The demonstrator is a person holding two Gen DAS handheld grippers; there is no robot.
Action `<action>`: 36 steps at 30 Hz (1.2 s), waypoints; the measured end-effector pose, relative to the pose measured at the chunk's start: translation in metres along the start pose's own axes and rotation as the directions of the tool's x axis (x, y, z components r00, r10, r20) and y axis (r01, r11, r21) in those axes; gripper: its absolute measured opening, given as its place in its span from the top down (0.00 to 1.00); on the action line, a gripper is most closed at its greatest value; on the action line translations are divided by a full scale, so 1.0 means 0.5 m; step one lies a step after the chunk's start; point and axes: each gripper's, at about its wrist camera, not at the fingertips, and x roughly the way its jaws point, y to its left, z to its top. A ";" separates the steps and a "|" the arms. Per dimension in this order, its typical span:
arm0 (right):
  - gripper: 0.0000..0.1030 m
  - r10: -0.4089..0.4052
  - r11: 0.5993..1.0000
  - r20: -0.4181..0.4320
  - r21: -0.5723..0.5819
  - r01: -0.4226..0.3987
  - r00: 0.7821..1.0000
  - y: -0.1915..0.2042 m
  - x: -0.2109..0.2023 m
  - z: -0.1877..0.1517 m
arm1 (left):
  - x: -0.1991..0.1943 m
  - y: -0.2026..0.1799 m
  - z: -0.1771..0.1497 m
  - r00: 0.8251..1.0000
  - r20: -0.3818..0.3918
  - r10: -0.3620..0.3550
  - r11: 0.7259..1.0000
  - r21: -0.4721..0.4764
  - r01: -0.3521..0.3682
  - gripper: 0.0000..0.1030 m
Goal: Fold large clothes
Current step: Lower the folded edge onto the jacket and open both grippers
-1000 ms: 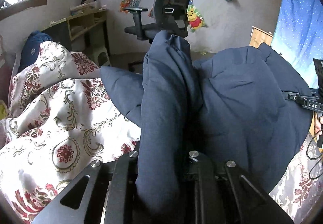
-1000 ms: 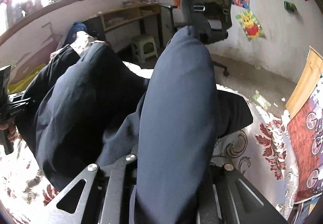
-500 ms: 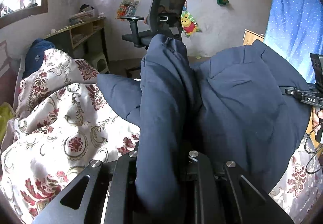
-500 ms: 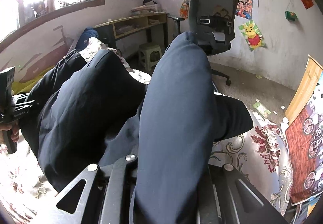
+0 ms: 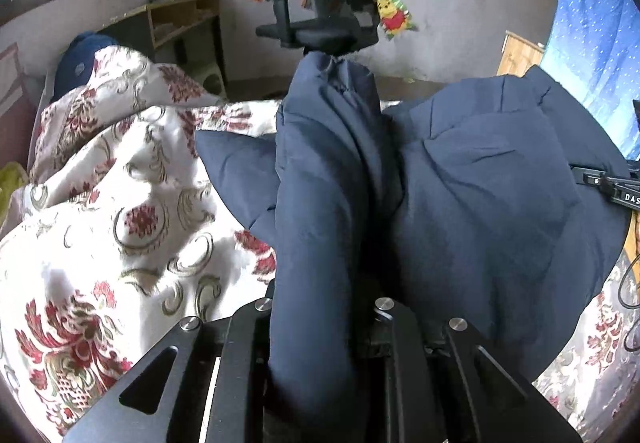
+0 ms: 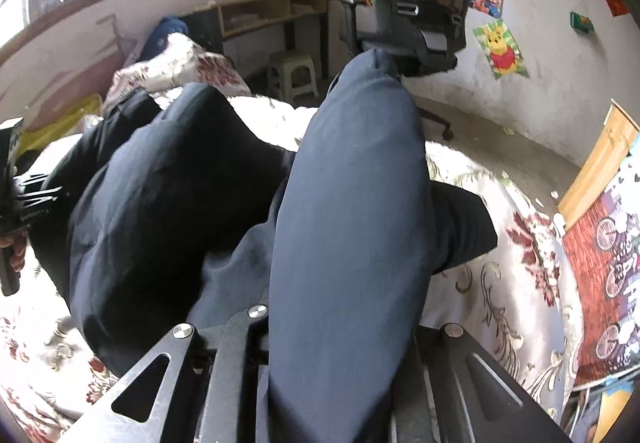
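A large navy padded jacket (image 5: 480,203) is held up over a bed with a floral cover (image 5: 120,203). My left gripper (image 5: 324,323) is shut on a thick fold of the jacket that bulges up between its jaws. My right gripper (image 6: 340,323) is shut on another thick fold of the same jacket (image 6: 160,203). The fingertips of both are hidden by cloth. The right gripper's body shows at the right edge of the left wrist view (image 5: 612,191); the left gripper and the hand holding it show at the left edge of the right wrist view (image 6: 16,203).
A black office chair (image 5: 344,7) stands beyond the bed's far edge. A wooden desk with shelves (image 6: 272,11) and a small stool (image 6: 292,71) are against the wall. A blue curtain (image 5: 592,43) hangs at the right. A blue bundle (image 5: 80,55) lies at the bed's head.
Both grippers have kept their hold on the jacket. Both views have tilted up and back down, and the jacket's lower edge has shifted slightly over the bed cover.
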 end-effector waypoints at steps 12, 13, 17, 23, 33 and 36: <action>0.46 -0.135 0.984 -0.165 0.096 0.152 0.977 -0.033 0.043 -0.050 | 0.016 0.032 -0.027 0.993 -0.099 0.061 0.995 -0.077 -0.068 0.65; 0.42 -0.155 0.980 -0.176 0.098 0.174 0.972 -0.032 0.044 -0.056 | 0.014 0.034 -0.029 0.992 -0.101 0.070 0.994 -0.080 -0.079 0.63; 0.28 -0.215 0.968 -0.193 0.087 0.235 0.957 -0.026 0.039 -0.068 | -0.003 0.044 -0.036 0.989 -0.087 0.117 0.987 -0.101 -0.126 0.47; 0.21 -0.281 0.952 -0.194 0.067 0.298 0.940 -0.012 0.026 -0.082 | -0.043 0.061 -0.038 0.992 -0.041 0.120 0.974 -0.187 -0.126 0.28; 0.06 -0.360 0.925 -0.096 0.095 0.368 0.928 0.020 -0.051 -0.093 | -0.123 0.026 -0.035 0.989 0.038 0.140 0.975 -0.181 -0.131 0.18; 0.05 -0.345 0.931 -0.040 0.108 0.347 0.938 0.046 -0.088 -0.096 | -0.141 0.010 -0.041 0.994 0.037 0.104 0.979 -0.178 -0.095 0.18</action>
